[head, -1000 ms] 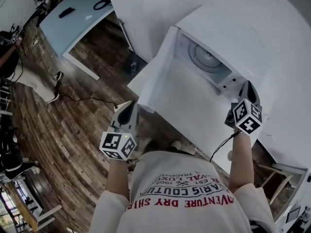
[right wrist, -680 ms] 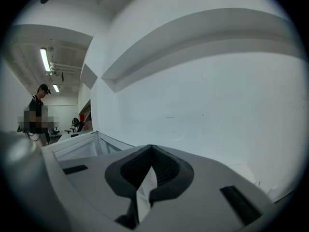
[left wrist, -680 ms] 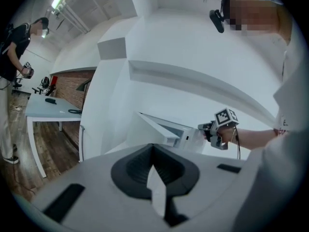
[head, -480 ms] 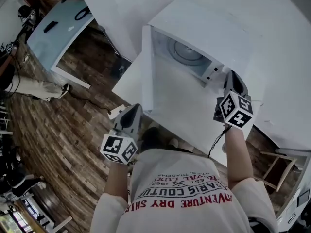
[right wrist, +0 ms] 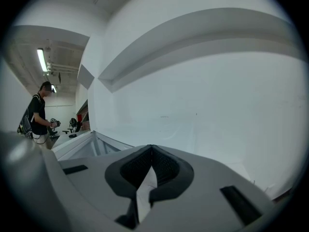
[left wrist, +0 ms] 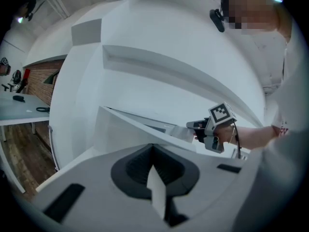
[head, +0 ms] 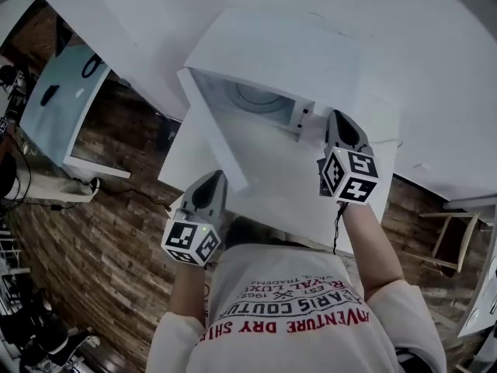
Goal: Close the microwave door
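At the far left of the head view, a pale blue rectangular table [head: 50, 111] with small black items on it stands on the dark wooden plank floor [head: 101, 231]. The left gripper [head: 210, 181] points up toward the white countertop [head: 182, 158]. Its tip is just beside the lower free edge of the white microwave door [head: 213, 130], and contact cannot be made out. In its own view, the left gripper [left wrist: 152, 149] has its claw pressed together with nothing between the jaws, and the door's flat panel [left wrist: 125, 124] rises just ahead of it.

The door stands wide open, swung out to the left of the white box-shaped microwave [head: 311, 53] on the counter. This exposes the cavity and its round glass turntable [head: 252, 93].

The right gripper [head: 339, 123] sits at the microwave's right front corner, by the control strip beside the opening. Its jaws are also closed on nothing (the right gripper view [right wrist: 151, 149] shows them meeting at the tip), with the white wall ahead. Far off at that view's left edge, a person [right wrist: 39, 111] stands.
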### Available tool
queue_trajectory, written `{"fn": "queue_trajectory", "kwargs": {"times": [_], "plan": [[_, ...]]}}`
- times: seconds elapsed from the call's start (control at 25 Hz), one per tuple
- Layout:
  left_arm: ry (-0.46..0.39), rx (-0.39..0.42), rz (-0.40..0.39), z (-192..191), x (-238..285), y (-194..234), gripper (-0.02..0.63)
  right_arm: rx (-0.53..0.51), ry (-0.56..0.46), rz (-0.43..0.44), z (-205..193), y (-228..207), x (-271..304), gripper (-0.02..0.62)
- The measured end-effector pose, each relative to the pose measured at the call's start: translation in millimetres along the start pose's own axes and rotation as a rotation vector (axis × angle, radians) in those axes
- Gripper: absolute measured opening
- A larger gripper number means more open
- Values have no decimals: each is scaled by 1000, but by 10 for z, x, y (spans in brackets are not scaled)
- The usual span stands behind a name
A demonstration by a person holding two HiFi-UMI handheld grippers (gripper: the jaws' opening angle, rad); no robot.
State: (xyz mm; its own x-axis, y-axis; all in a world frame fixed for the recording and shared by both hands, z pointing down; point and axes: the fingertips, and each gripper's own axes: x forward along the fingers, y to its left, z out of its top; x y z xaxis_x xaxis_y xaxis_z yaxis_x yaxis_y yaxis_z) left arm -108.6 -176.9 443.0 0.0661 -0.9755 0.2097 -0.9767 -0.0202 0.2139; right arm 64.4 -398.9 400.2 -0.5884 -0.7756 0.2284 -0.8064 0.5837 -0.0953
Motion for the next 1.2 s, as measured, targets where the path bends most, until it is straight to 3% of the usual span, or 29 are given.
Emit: {"fn": "queue_trajectory", "kwargs": {"times": [0.6,0.96,1.2], "plan": [[63,80,-279,101,868,-201,-5,-7,-14,-51,-22,-26,-6,12],[103,71,-369,168,1285,-172,-5,-2,-6,-89,-26,-43,0,12],[116,90,-381,207,1505,-164,-5,13,-7,-126,-18,-47,-2,12]]}}
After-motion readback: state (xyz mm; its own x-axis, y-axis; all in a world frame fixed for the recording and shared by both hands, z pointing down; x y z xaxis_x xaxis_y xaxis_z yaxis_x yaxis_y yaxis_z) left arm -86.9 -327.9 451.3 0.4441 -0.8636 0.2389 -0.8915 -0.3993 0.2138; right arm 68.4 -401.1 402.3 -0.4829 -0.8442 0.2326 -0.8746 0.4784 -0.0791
